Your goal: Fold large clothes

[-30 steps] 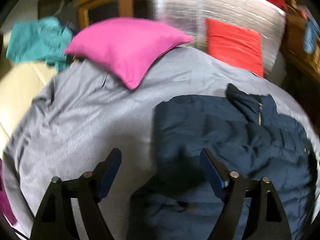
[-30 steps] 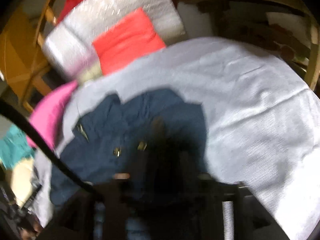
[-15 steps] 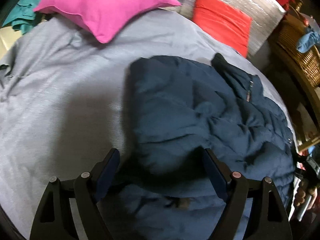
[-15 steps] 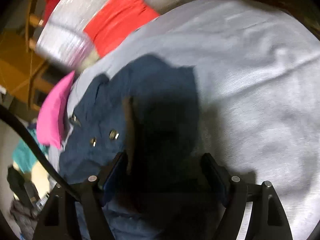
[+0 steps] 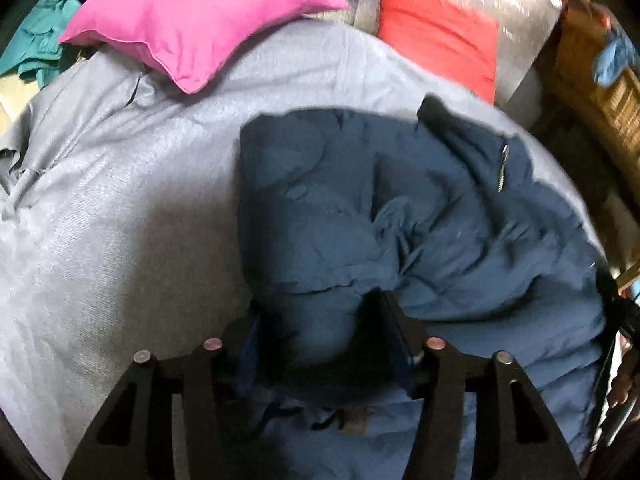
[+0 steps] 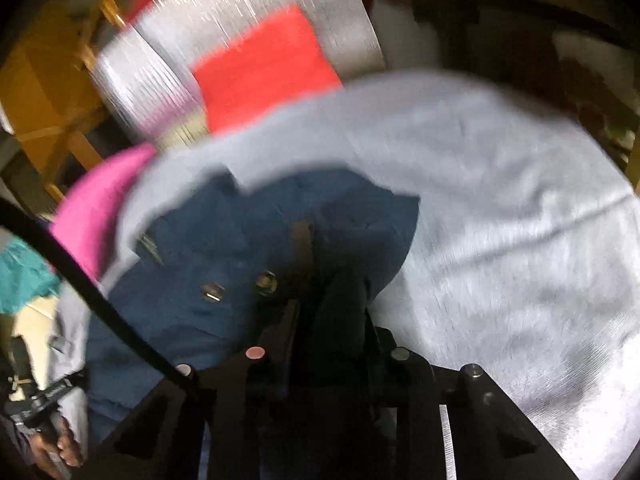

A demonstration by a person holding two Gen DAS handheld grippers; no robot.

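Note:
A navy padded jacket (image 5: 400, 208) lies crumpled on the grey bed sheet (image 5: 120, 220), its zip toward the far right. My left gripper (image 5: 320, 332) is low over the jacket's near-left edge. Its jaws are closing, and a bulging fold of navy cloth fills the gap and touches both pads. In the right wrist view the same jacket (image 6: 224, 248) shows two metal snaps. My right gripper (image 6: 330, 332) is at its near-right edge, jaws closing with dark cloth squeezed between the fingers.
A pink pillow (image 5: 200, 20), a red cushion (image 5: 436, 44) and a silvery bolster sit at the bed's far end. A teal garment (image 5: 36, 48) lies far left, a wicker basket (image 5: 600, 92) stands right. A black cable (image 6: 80, 280) crosses the right view; a hand (image 6: 60, 444) shows bottom left.
Both grippers came down onto the jacket. Their jaws went from wide apart to narrowed around folds of navy cloth, the right one more than the left.

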